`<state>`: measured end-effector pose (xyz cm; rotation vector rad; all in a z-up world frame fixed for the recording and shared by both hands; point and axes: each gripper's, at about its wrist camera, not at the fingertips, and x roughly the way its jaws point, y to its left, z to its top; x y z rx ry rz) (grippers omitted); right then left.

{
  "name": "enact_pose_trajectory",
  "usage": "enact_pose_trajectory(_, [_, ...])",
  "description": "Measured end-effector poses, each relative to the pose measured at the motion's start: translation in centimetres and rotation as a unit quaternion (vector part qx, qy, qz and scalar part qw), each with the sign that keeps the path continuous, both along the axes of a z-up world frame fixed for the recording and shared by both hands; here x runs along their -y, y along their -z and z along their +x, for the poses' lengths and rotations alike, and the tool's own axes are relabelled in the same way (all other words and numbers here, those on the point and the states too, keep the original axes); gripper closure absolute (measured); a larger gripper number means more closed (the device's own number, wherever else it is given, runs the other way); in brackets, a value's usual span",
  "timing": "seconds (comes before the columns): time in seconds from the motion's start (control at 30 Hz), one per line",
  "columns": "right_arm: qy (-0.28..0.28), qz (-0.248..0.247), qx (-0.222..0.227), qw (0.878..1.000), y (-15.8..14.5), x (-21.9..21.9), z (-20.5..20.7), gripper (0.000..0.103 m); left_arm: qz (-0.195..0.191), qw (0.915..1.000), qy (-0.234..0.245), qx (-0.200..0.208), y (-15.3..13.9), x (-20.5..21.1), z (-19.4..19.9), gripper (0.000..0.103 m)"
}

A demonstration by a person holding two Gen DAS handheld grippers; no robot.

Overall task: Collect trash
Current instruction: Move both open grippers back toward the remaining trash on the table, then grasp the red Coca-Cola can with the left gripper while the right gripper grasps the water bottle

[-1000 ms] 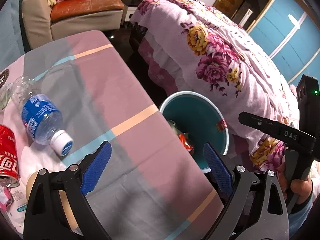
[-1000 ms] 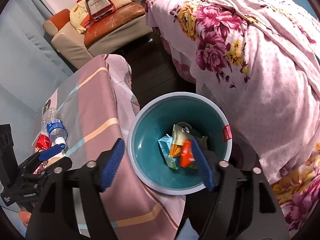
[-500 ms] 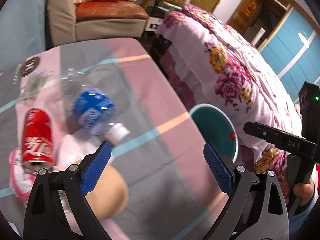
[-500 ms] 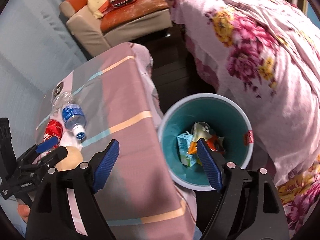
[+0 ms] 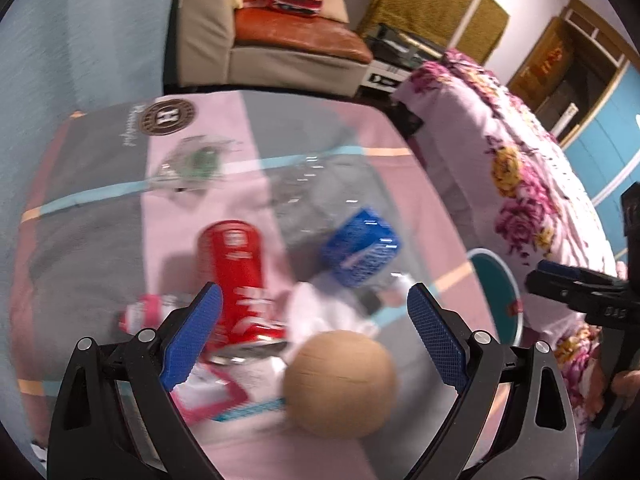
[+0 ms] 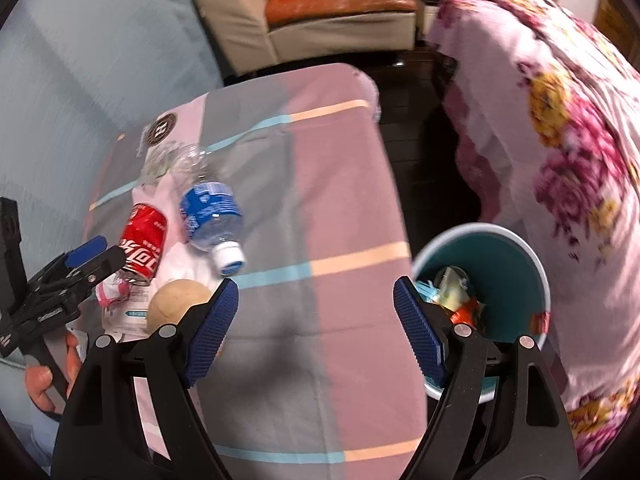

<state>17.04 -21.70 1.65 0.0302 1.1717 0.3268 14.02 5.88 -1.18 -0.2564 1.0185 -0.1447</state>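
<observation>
A red can (image 5: pixel 236 272) lies on the table beside a clear bottle with a blue label (image 5: pixel 360 252) and a tan ball (image 5: pixel 340 384). White tissue and a pink-edged packet (image 5: pixel 208 392) lie under them. My left gripper (image 5: pixel 314 304) hovers open above this pile and holds nothing. My right gripper (image 6: pixel 316 292) is open and empty over bare cloth, between the pile and the teal bin (image 6: pixel 532 272). The right wrist view shows the can (image 6: pixel 142 240), bottle (image 6: pixel 212 220), ball (image 6: pixel 176 304) and left gripper (image 6: pixel 86 256) at the left. The bin has several wrappers inside.
A striped pink and grey cloth (image 6: pixel 320 184) covers the table. The bin (image 5: pixel 500 280) stands on the floor at the table's right edge, against a floral bed (image 6: pixel 560 140). A crumpled clear wrapper (image 5: pixel 196 164) lies farther back. An armchair (image 5: pixel 280 40) stands beyond the table.
Both grippers have swung left, away from the bin and towards the pile. The can, bottle and ball now sit in the middle of the left wrist view. The right jaws stand slightly wider.
</observation>
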Motion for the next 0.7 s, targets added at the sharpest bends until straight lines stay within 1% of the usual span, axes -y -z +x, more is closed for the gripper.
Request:
enact_pose_trajectory(0.13, [-0.026,-0.01,-0.008,1.0,0.2,-2.8,1.5,0.027,-0.006,0.9997,-0.01,-0.02,1.7,-2.2,0.9,0.009])
enact_pose_trajectory(0.27, [-0.05,-0.011,-0.02,0.998,0.8,-5.3,3.2,0.027,-0.01,0.9994,-0.005,-0.034,3.2,-2.9,1.6,0.01])
enact_pose_trajectory(0.33, [-0.058,-0.011,-0.026,0.998,1.1,-6.3,3.9,0.027,-0.015,0.999,-0.005,-0.041,3.8,-3.4,2.0,0.017])
enact_pose_trajectory(0.4, [-0.07,-0.011,-0.032,0.997,1.5,-7.4,4.7,0.027,-0.021,0.9987,-0.003,-0.047,4.4,-3.7,2.4,0.018])
enact_pose_trajectory(0.43, [-0.076,-0.012,-0.035,0.996,1.7,-8.0,5.1,0.027,-0.023,0.9986,-0.002,-0.048,4.7,-3.9,2.5,0.024])
enact_pose_trajectory(0.47, [-0.082,-0.012,-0.038,0.996,2.0,-8.7,5.5,0.027,-0.028,0.9984,0.001,-0.05,5.0,-4.1,2.7,0.032])
enact_pose_trajectory(0.5, [-0.088,-0.012,-0.041,0.995,2.2,-9.3,5.8,0.027,-0.032,0.9981,0.004,-0.053,5.3,-4.2,2.8,0.048])
enact_pose_trajectory(0.53, [-0.095,-0.013,-0.045,0.994,2.6,-10.0,6.3,0.027,-0.04,0.9978,0.006,-0.053,5.5,-4.4,2.9,0.05])
enact_pose_trajectory(0.7, [-0.119,-0.015,-0.057,0.991,3.9,-12.4,8.0,0.027,-0.054,0.9975,0.005,-0.045,5.7,-5.6,3.0,0.05])
